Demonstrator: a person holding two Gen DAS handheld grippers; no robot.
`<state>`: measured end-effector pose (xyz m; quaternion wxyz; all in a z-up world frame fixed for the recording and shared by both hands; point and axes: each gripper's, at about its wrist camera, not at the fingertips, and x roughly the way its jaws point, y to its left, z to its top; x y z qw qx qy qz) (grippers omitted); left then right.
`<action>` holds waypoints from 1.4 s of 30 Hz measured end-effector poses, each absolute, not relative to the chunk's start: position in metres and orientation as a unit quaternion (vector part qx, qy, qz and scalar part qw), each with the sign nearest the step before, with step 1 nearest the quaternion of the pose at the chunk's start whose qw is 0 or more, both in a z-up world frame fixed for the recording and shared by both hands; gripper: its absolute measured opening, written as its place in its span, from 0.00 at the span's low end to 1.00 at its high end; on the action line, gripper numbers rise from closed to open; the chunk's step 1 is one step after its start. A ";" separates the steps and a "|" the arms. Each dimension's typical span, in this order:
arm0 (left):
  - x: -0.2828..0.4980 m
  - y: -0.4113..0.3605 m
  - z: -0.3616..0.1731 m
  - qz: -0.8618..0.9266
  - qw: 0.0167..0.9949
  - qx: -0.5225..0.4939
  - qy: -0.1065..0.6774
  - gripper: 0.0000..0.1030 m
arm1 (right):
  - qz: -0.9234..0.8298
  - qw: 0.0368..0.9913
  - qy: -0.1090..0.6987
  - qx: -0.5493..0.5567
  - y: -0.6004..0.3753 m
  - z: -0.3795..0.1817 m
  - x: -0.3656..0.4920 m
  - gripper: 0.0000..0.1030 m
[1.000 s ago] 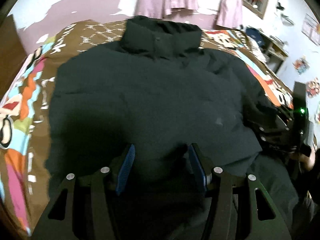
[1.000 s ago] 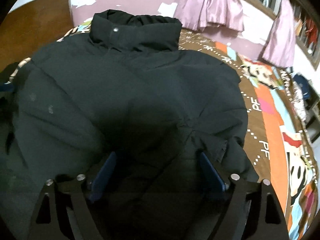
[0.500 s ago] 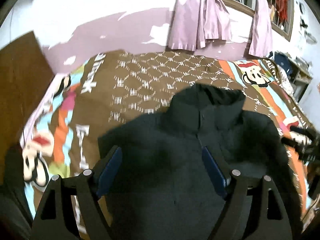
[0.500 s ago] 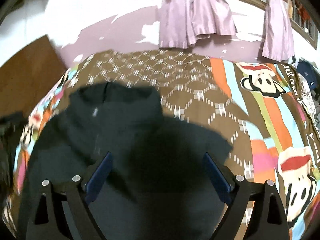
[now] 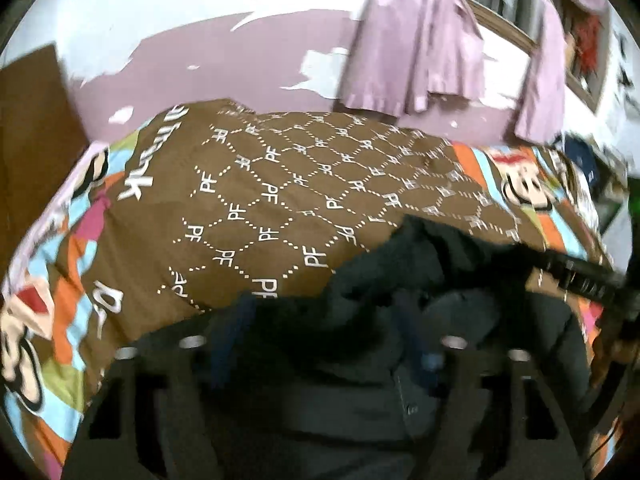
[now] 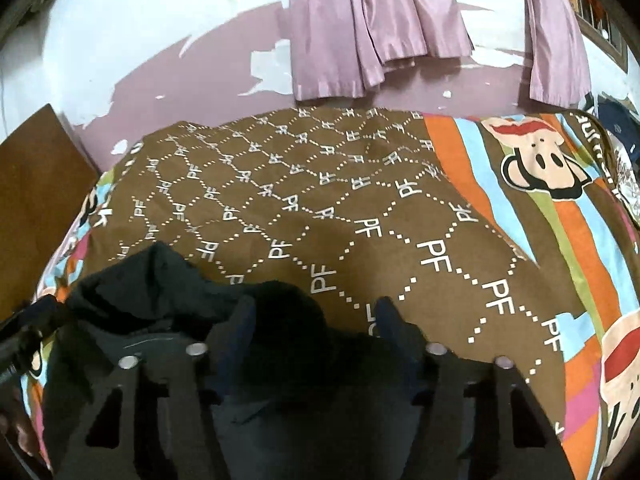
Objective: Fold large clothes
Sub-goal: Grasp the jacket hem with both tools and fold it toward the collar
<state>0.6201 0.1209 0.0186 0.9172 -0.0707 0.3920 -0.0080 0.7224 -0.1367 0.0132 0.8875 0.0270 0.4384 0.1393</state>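
Observation:
A large black padded jacket (image 5: pixel 400 280) lies on a bed with a brown patterned cover (image 5: pixel 280 184). In the left wrist view my left gripper (image 5: pixel 326 312) hovers over the jacket's near part, jaws wide apart, nothing between them; the collar bulges just beyond. In the right wrist view the jacket (image 6: pixel 160 292) fills the lower left, and my right gripper (image 6: pixel 316 316) is open over its right edge, with the bed cover (image 6: pixel 360 208) ahead. The other gripper's black body shows at the right edge of the left wrist view (image 5: pixel 580 276).
A purple-and-white wall with pink curtains (image 6: pixel 372 28) stands behind the bed. A brown wooden panel (image 6: pixel 36 184) is at the left. Cartoon-print striped bedding (image 6: pixel 560 200) covers the right side, with clutter beyond it (image 5: pixel 584 160).
Both grippers have tilted up and moved forward over the jacket. The jacket has sunk to the bottom of both views, and more of the bed cover and wall shows. Both stay open.

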 end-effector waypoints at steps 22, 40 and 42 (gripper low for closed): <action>0.526 0.130 0.003 -0.084 0.884 -0.077 0.454 0.02 | 0.218 0.881 0.419 -0.029 -0.176 -0.013 0.580 0.06; 0.516 0.116 -0.053 -0.096 0.888 -0.003 0.450 0.04 | 0.184 0.879 0.439 0.015 -0.199 -0.050 0.572 0.14; 0.510 0.125 -0.041 -0.111 0.892 -0.020 0.438 0.06 | 0.184 0.888 0.421 0.021 -0.208 -0.032 0.564 0.23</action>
